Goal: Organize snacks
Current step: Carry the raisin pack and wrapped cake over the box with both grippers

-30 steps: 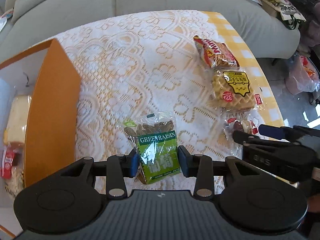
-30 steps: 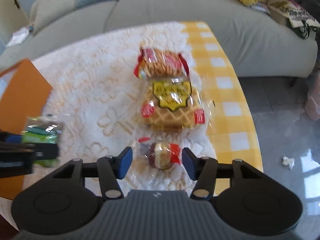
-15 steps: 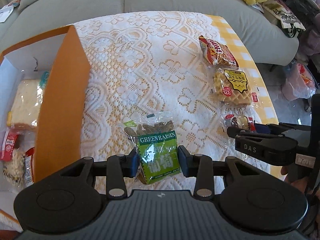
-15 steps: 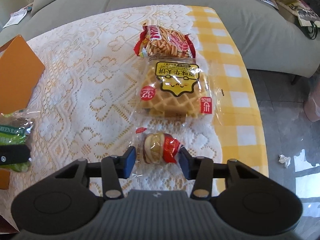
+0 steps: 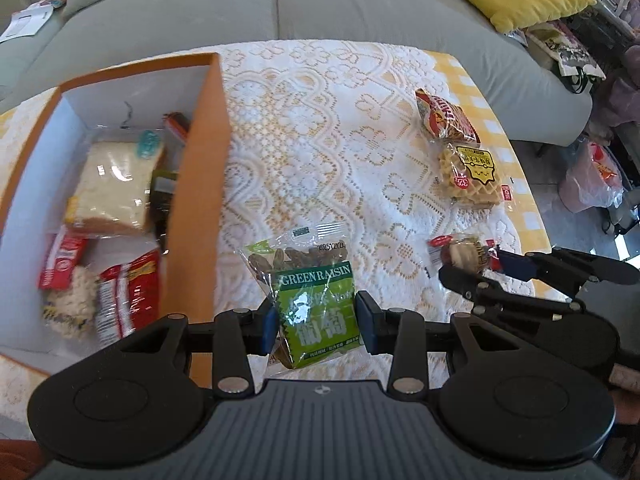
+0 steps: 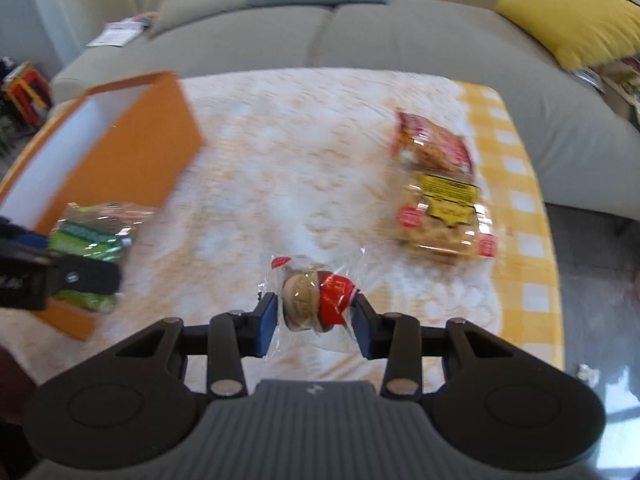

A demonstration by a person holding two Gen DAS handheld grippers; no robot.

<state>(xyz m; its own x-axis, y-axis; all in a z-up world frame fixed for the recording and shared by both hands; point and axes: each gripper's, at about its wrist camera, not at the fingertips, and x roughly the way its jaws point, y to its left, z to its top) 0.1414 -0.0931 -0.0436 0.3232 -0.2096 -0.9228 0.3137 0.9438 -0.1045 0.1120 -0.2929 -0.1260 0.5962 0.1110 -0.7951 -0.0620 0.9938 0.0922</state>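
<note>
1. Both held packets now ride nearer the orange cardboard box [image 5: 200,184]; right tongs [image 6: 315,322] have just been closing, clenched on the small clear-wrapped round pastry [image 6: 316,300].
2. Left tongs [image 5: 318,322] grip the green raisin bag [image 5: 316,300], box at 10 o'clock, likely the drop spot.
3. Lace-covered counter [image 5: 320,140]; grey sofa [image 5: 360,4] at 12 o'clock.

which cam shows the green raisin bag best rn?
Left wrist. The green raisin bag sits centred and sharp between the left gripper pads, label readable. In the right wrist view the same bag is at the left edge, motion-blurred and partly hidden by the left gripper, in front of the orange box.
</note>
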